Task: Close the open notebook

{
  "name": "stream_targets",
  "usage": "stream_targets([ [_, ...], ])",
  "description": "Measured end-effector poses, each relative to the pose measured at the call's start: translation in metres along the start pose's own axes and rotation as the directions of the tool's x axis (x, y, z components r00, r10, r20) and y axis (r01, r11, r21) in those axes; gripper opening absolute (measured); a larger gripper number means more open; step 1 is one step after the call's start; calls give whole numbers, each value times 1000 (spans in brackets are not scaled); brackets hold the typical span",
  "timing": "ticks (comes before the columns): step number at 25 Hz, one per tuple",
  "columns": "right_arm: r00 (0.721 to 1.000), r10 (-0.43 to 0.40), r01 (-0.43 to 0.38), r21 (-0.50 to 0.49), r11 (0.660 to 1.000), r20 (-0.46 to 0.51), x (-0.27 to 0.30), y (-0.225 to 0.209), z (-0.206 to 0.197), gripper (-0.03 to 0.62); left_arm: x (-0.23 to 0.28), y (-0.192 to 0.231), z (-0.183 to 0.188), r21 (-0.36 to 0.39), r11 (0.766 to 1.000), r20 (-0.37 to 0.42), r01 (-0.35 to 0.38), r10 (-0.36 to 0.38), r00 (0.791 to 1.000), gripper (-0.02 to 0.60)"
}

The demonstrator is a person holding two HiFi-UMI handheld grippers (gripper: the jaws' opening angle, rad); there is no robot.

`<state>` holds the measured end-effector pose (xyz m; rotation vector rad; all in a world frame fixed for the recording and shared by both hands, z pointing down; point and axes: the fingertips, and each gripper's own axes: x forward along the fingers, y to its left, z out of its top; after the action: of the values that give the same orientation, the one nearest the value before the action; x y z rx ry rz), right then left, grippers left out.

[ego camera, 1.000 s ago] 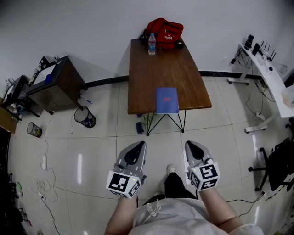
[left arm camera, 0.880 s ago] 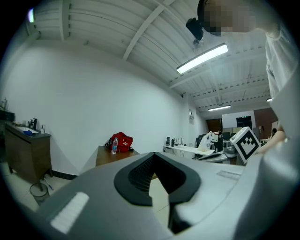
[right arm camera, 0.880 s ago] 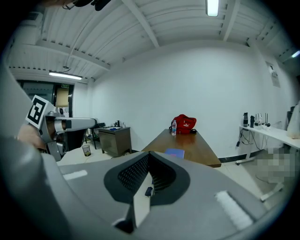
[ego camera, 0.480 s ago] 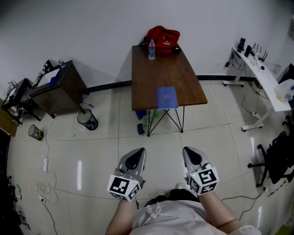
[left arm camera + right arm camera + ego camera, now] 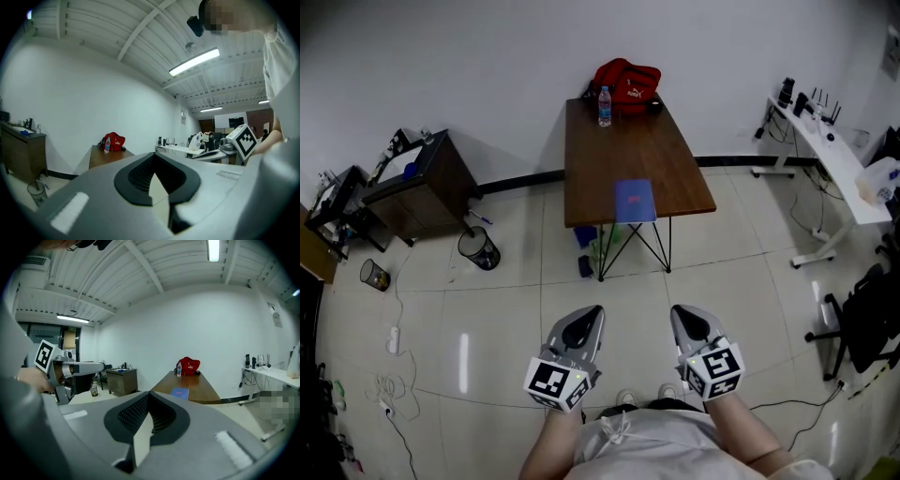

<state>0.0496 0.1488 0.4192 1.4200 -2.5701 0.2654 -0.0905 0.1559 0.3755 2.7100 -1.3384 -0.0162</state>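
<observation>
A blue notebook [image 5: 635, 201] lies flat with its cover up near the front edge of the brown table [image 5: 623, 141]. It shows small in the right gripper view as the notebook [image 5: 179, 392] on the table [image 5: 188, 380]. Both grippers are held low in front of the person's body, well back from the table over the tiled floor. My left gripper [image 5: 588, 313] is shut with nothing in it, its jaws meeting at a point [image 5: 153, 156]. My right gripper [image 5: 682, 312] looks the same, shut and empty [image 5: 149, 394]. Neither touches anything.
A water bottle [image 5: 604, 106] and a red bag [image 5: 628, 82] sit at the table's far end. A dark cabinet [image 5: 417, 183] and a waste bin [image 5: 478, 248] stand at the left, with a white desk [image 5: 825, 159] and a black chair [image 5: 867, 328] at the right. Cables [image 5: 389, 380] trail over the floor at the left.
The table and notebook sit farther off and higher in the head view than a second ago. Both grippers stay shut, side by side.
</observation>
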Motion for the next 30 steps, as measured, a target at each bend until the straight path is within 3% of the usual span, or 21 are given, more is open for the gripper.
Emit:
stream_targets([
  [15,999,39,-39,-21,999,27,-14,-6,10,6,7,-20,0,10,1000,-10,-11,12,1000,6],
  [21,998,51,-52,37,998,25,-10,-11,5,6,9,-16,0,-37,999,4,-15,15,1000,6],
  [30,996,80,-80,16,997,40,-8,-3,16,5,10,-17,-1,-39,999,-11,-2,2,1000,6],
])
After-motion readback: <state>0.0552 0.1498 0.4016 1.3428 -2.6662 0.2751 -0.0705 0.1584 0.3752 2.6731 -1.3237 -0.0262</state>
